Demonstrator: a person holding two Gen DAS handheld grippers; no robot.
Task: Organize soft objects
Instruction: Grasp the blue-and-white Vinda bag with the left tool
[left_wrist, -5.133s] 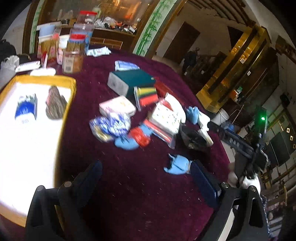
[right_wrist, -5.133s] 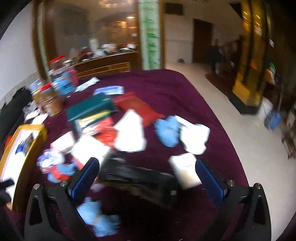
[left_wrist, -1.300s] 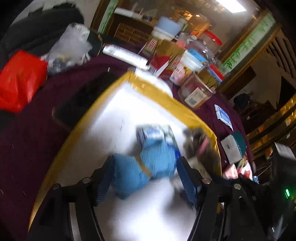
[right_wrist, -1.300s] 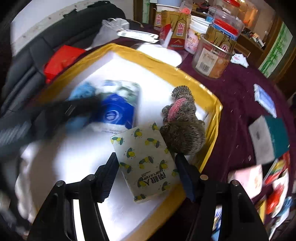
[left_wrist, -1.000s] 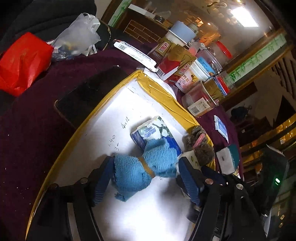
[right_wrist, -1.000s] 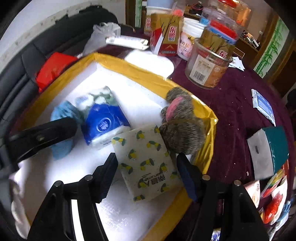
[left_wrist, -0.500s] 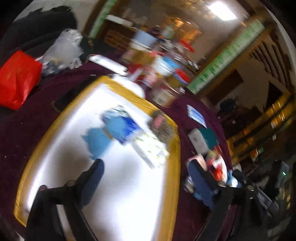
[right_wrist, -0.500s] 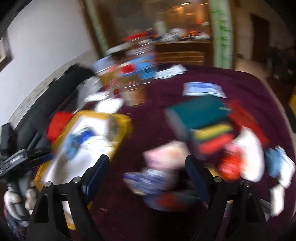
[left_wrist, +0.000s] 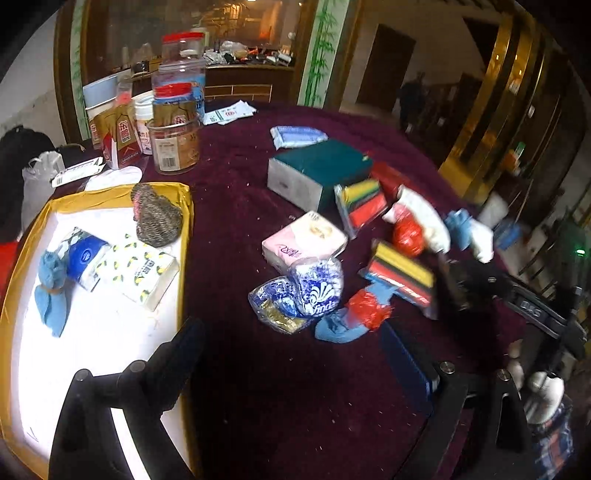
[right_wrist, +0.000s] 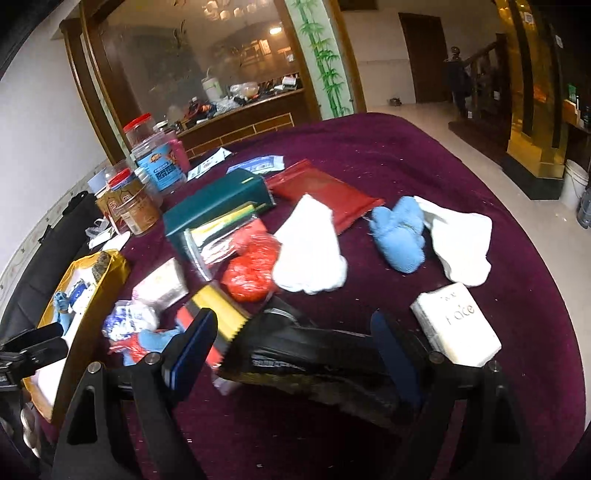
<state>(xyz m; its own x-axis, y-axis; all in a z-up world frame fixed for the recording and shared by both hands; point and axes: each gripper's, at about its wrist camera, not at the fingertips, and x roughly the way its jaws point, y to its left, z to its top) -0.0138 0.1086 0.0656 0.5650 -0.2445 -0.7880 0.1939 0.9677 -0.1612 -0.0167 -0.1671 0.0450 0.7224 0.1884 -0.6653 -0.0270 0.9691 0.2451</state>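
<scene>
Looking down at the dark red table (left_wrist: 295, 387), I see bare cloth right in front of my left gripper (left_wrist: 295, 369), whose fingers are spread wide with nothing between them. The yellow tray (left_wrist: 186, 229) sits at 9 o'clock from it, and its right edge runs just beside my left finger. Inside the tray lie a blue sock (left_wrist: 51, 288), a blue tissue pack (left_wrist: 86, 258), a lemon tissue pack (left_wrist: 142, 271) and a brown knit thing (left_wrist: 157, 218). Jars (left_wrist: 175, 147) stand at 11 o'clock, past the tray. A messy pile fills the middle: a pink tissue pack (left_wrist: 304, 240), a blue and white bag (left_wrist: 317, 288) and a green box (left_wrist: 321, 173). My right gripper (right_wrist: 295, 343) is spread wide too, holding nothing. A black shoe (right_wrist: 314, 358) lies between its fingers and blocks the way. At 12 o'clock lies a white sock (right_wrist: 310, 251), at 1 o'clock a blue sock ball (right_wrist: 400, 232), and a white tissue pack (right_wrist: 456, 323) is just beside my right finger.
</scene>
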